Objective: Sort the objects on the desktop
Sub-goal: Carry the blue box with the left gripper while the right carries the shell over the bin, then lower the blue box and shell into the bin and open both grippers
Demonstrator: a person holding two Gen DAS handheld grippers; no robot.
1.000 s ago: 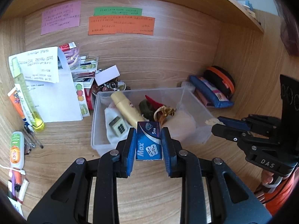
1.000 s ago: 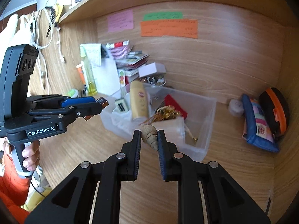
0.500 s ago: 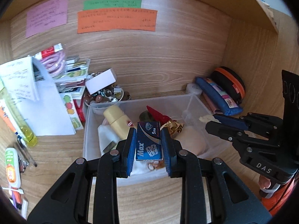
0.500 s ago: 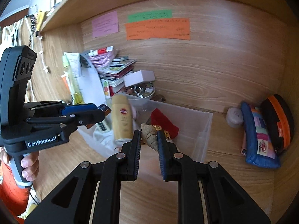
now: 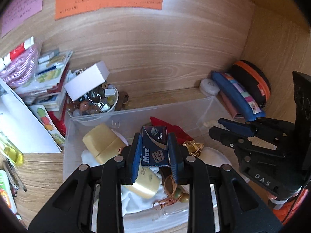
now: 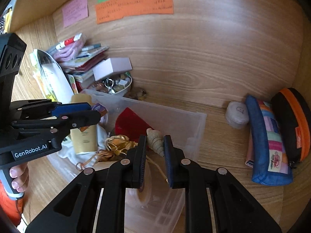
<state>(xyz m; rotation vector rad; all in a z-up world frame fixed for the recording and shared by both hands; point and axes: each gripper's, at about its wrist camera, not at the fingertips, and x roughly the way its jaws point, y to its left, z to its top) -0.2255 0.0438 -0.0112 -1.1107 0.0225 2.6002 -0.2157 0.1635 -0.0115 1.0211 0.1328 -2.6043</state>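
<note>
My left gripper is shut on a small dark blue "Max" blade box and hangs over the clear plastic bin. My right gripper is shut on a pale spiral seashell, also above the bin. Inside the bin lie a cream bottle, white cloth, a red pouch, gold foil and a beaded cord. Each gripper shows in the other's view: the right one, the left one.
Behind the bin stand a bowl of stones and rings under a white box, a stack of booklets and paper sheets. At the right lie a blue pencil case, a black-orange pouch and a white round case.
Both grippers have moved forward and a little down, from in front of the bin to above its inside. Each still holds its object.
</note>
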